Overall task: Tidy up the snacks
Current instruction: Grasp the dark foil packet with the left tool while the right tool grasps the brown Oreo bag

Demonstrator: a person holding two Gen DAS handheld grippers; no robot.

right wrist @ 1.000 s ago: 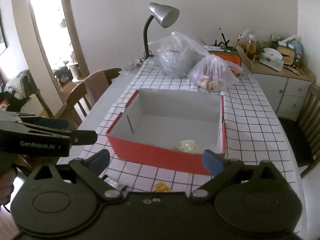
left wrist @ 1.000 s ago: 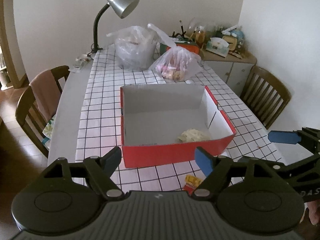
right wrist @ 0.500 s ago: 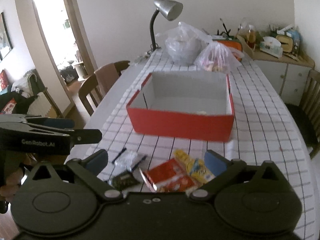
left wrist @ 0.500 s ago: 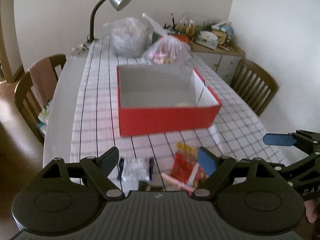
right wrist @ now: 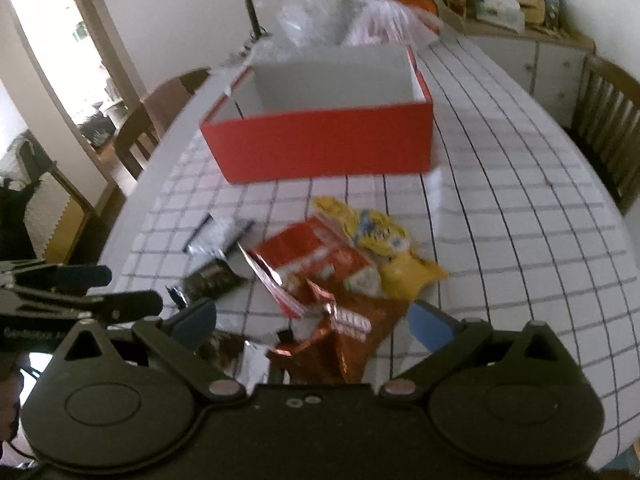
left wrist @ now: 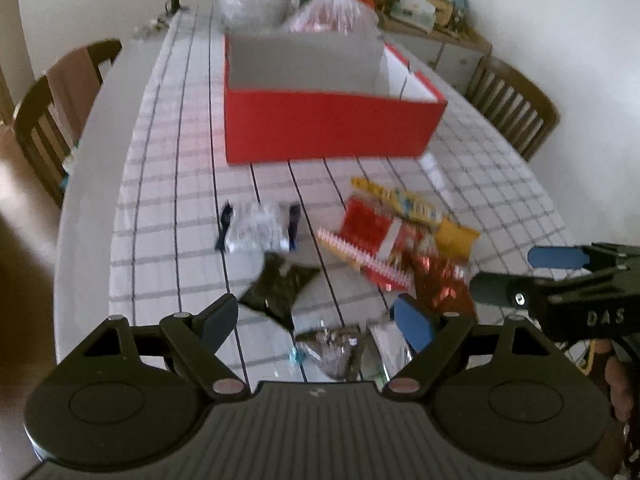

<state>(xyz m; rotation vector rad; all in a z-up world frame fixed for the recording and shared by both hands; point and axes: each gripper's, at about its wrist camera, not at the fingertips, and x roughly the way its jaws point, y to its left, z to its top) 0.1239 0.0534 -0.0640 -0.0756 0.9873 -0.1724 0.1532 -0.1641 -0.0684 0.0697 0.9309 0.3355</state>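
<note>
An open red box point(left wrist: 328, 120) stands on the checked tablecloth; it also shows in the right wrist view point(right wrist: 320, 144). In front of it lie several snack packets: a clear one with blue ends point(left wrist: 258, 226), a dark one point(left wrist: 280, 280), a red one point(left wrist: 372, 236), a yellow one point(left wrist: 416, 210) and an orange-brown one point(right wrist: 348, 332). My left gripper point(left wrist: 316, 320) is open and empty above the dark packets. My right gripper point(right wrist: 314, 322) is open and empty above the orange-brown packet.
Two plastic bags point(left wrist: 280, 0) and a desk lamp point(right wrist: 256, 0) stand behind the box. Wooden chairs stand on the left point(left wrist: 52, 108) and right point(left wrist: 516, 108). A cluttered sideboard point(right wrist: 516, 20) is at the back right. The table edge is near on the left.
Both grippers have pulled back from the box and tilted down toward the near table. The snack packets have come into full view. Both stay open.
</note>
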